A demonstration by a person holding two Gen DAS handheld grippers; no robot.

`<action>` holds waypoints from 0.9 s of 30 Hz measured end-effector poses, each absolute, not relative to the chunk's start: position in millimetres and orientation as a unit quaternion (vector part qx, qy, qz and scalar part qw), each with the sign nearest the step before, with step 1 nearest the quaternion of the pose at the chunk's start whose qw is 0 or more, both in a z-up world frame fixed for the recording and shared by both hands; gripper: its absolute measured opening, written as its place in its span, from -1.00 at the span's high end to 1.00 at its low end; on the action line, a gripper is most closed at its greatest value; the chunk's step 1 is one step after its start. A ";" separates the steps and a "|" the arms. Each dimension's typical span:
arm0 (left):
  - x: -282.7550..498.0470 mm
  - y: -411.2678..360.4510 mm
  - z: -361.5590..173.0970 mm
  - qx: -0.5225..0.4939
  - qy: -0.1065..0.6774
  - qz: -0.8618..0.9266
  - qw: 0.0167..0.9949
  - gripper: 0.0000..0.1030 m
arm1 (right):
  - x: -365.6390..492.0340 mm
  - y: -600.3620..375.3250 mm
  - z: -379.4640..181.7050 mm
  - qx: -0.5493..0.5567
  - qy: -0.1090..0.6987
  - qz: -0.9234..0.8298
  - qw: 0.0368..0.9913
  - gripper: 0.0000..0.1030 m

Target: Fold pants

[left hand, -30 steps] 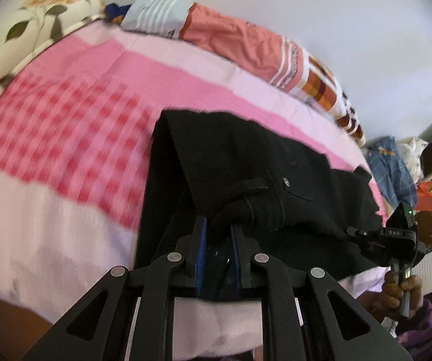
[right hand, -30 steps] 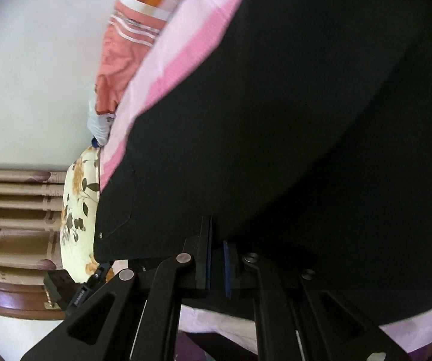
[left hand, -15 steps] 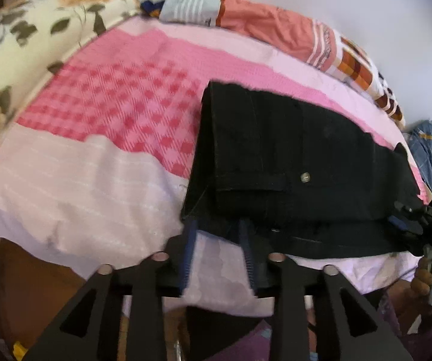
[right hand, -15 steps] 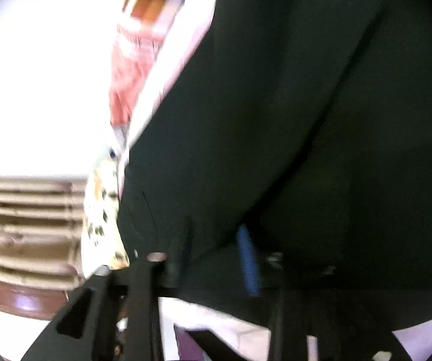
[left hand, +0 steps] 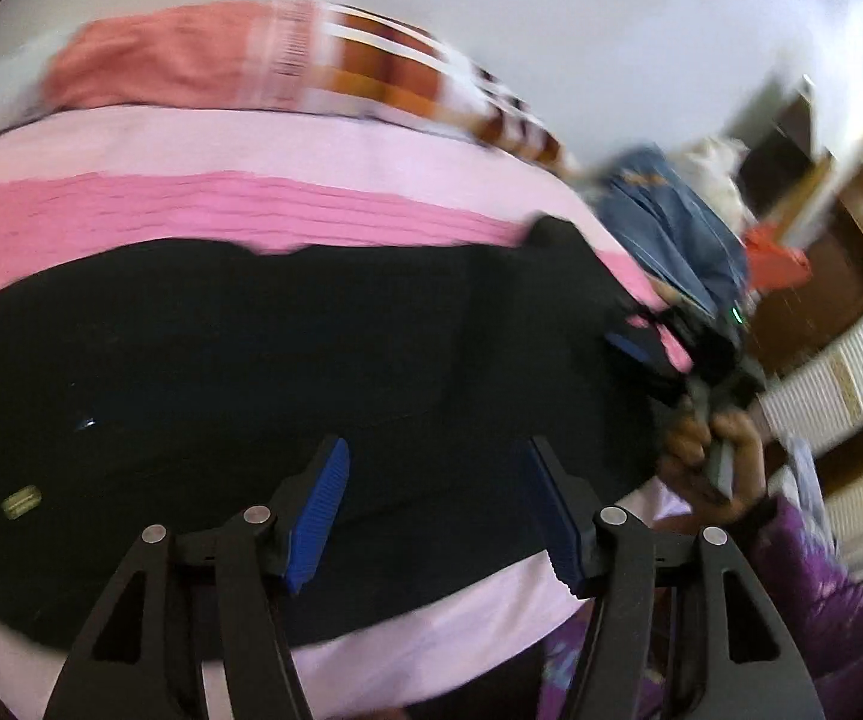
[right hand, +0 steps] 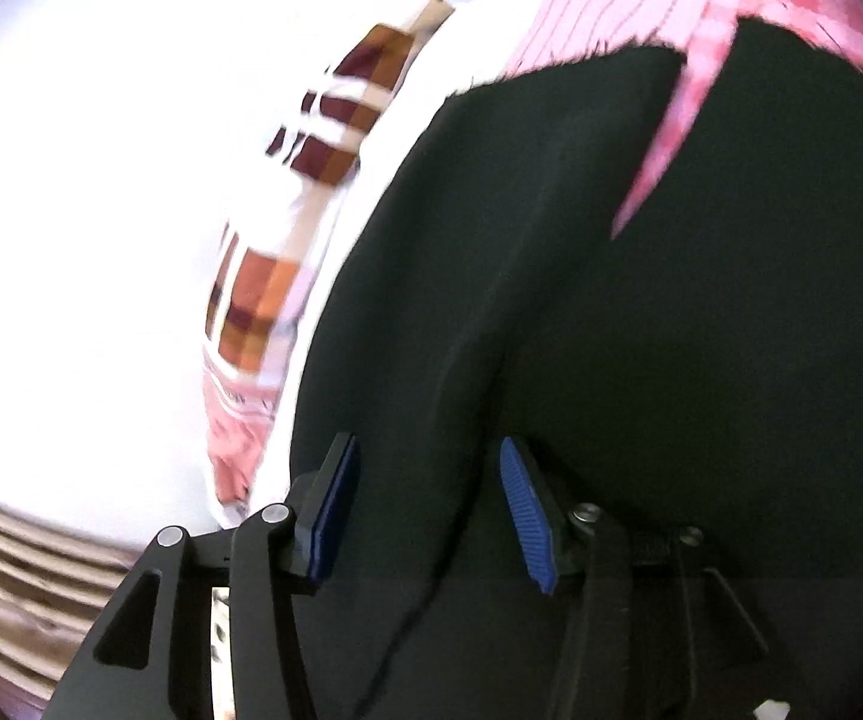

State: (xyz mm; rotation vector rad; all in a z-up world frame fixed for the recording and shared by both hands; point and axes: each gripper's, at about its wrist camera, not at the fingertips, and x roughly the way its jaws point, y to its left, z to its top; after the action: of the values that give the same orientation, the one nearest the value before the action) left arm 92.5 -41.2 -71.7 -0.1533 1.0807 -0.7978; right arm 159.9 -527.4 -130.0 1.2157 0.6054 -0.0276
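Since a second ago: both grippers were pinched on the pants, now they've let go and swung off sideways, so the views are pretty smeared.
Left gripper (left hand: 434,501): jaws have just been opening, blue pads (left hand: 317,516) well apart, nothing pinched between them, just hanging above the dark cloth.
Right gripper (right hand: 428,504): same deal, jaws just been opening, pads spread, black fabric behind the gap but no grip on it.
Black pants (left hand: 221,372): lying flat on the pink bedspread (left hand: 221,204), stretched across it, near edge close to the bed's front edge. Small metal stud shows on the left part.
Right view: a sliver of pink sheet pokes between two dark edges of the pants (right hand: 611,300).
Bed's far side: orange and checked blanket (left hand: 203,60) bunched against the white wall.
Right hand (left hand: 710,456): seen from the left camera, purple sleeve, gripping the other tool's handle at the pants' right end.
Beyond the bed: blue garment (left hand: 665,234), too blurry for more.
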 end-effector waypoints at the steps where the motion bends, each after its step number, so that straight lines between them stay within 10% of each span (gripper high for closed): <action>1: 92.9 -58.0 -76.6 -0.060 0.504 -0.378 0.774 -0.18 | 163.3 -531.3 -130.1 0.566 0.281 -0.017 0.775 0.08; 11: 93.2 -103.4 -114.8 -0.052 0.556 -0.385 0.734 -0.18 | 183.9 -559.6 -119.2 0.625 0.191 0.063 0.754 -0.07; 13: 95.8 -104.8 -118.7 -0.054 0.561 -0.381 0.733 -0.18 | 174.4 -570.2 -104.7 0.599 0.170 0.033 0.782 -0.36; 27: 100.6 -100.7 -132.2 -0.058 0.577 -0.362 0.730 -0.18 | 178.9 -629.8 -119.2 0.518 0.302 -0.095 0.794 -0.46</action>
State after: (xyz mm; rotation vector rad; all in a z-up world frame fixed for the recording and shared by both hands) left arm 100.6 -100.7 -132.2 -0.1283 1.2702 -0.7963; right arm 178.9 -629.8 -119.2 1.1143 0.6491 -0.2041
